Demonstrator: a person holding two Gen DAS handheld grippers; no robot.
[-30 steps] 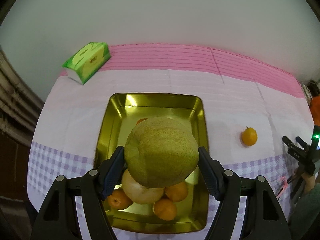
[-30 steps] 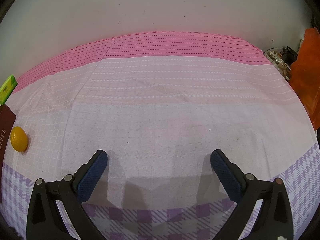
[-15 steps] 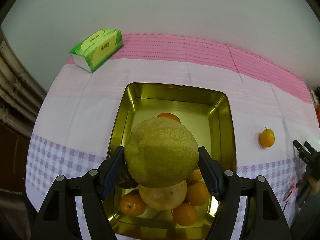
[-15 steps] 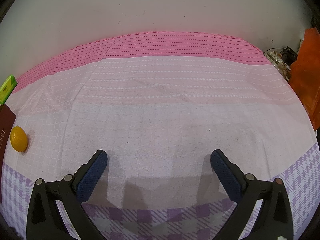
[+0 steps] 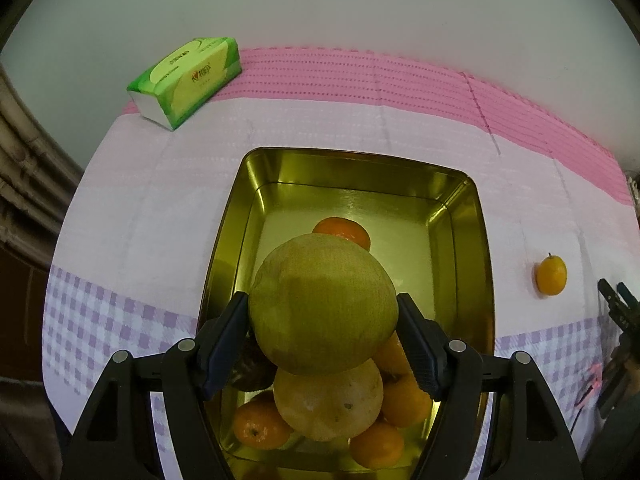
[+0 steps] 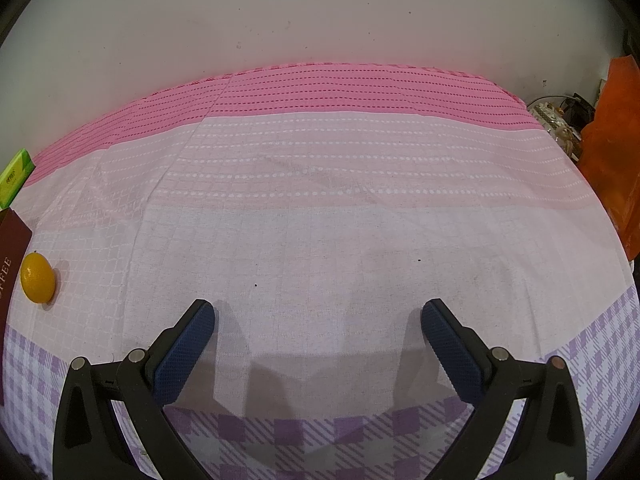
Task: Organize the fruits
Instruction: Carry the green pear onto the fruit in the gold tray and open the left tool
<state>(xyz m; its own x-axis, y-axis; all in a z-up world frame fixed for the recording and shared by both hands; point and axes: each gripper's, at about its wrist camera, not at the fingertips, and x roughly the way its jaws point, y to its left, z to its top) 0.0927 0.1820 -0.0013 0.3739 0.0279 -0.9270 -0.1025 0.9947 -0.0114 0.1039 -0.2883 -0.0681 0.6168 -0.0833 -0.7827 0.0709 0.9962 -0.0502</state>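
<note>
Far left on the counter [image 5: 132, 208], a green tissue box [image 5: 188, 80] sits by the wall, clear of the work. Next over, the gold tray [image 5: 486, 264] on the pink-and-lilac cloth holds a pile at its near end: several oranges [image 5: 260, 426], a pale round fruit [image 5: 328, 400], something dark I can't identify; one orange [image 5: 342, 232] lies alone mid-tray. Left tongs [image 5: 323, 316] pinch a big green pomelo [image 5: 322, 304], pads pressed on both flanks, hanging over the pile, pointing steeply down. Step in hand looks like placing the pomelo in the tray. Doing it well, my read: don't drop it on the stack, it's heavy and round and would likely roll or knock oranges out; aim for the bare far half, just short of the lone orange, lower until it bears on the tray floor, then spread the pads and lift straight up. Right of the tray one small orange [image 5: 551, 274] is left on the cloth, well apart, probably the next pick. Far right, the right tongs [image 6: 318, 320] are spread wide with nothing between them, low over bare cloth; the same small orange [image 6: 38, 283] lies off to their left beside a brown packet [image 6: 10, 248].
</note>
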